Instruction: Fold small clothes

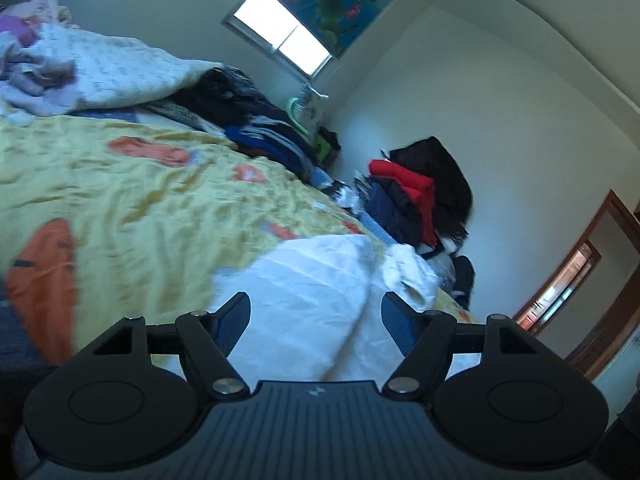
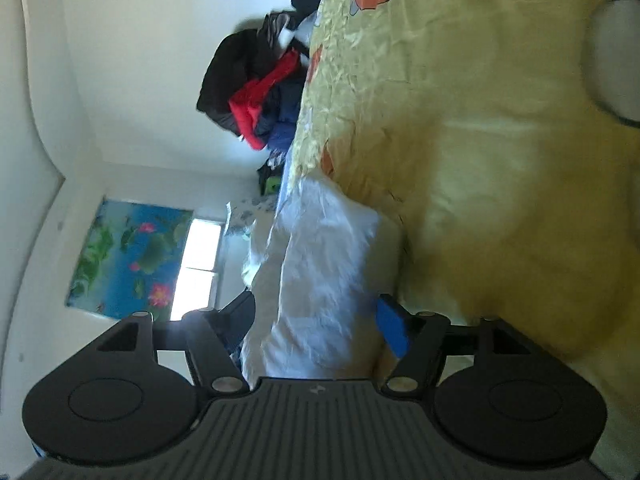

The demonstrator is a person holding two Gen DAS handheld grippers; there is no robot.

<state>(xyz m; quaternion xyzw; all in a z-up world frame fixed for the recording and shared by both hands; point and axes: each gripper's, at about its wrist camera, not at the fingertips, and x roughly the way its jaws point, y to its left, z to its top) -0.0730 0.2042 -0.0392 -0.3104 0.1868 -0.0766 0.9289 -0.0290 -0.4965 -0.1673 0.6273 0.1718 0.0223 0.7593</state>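
Note:
A white garment (image 1: pixel 304 280) lies on the yellow bedspread (image 1: pixel 132 200) with orange patches, its folded bulk straight ahead of my left gripper (image 1: pixel 316 312). That gripper is open, its blue pads wide apart above the cloth and clear of it. The right wrist view is rolled on its side, so the bedspread (image 2: pixel 480 140) fills the right half. The same white garment (image 2: pixel 320 264) runs between the fingers of my right gripper (image 2: pixel 316 316), which is open; neither pad visibly presses on the cloth.
A heap of pale clothes and a light quilt (image 1: pixel 60 64) lies at the far left of the bed. Dark and blue clothes (image 1: pixel 256 120) line its far edge. Black, red and navy jackets (image 1: pixel 420 200) are piled against the wall. A window (image 1: pixel 284 36) and a doorway (image 1: pixel 576 292) are in view.

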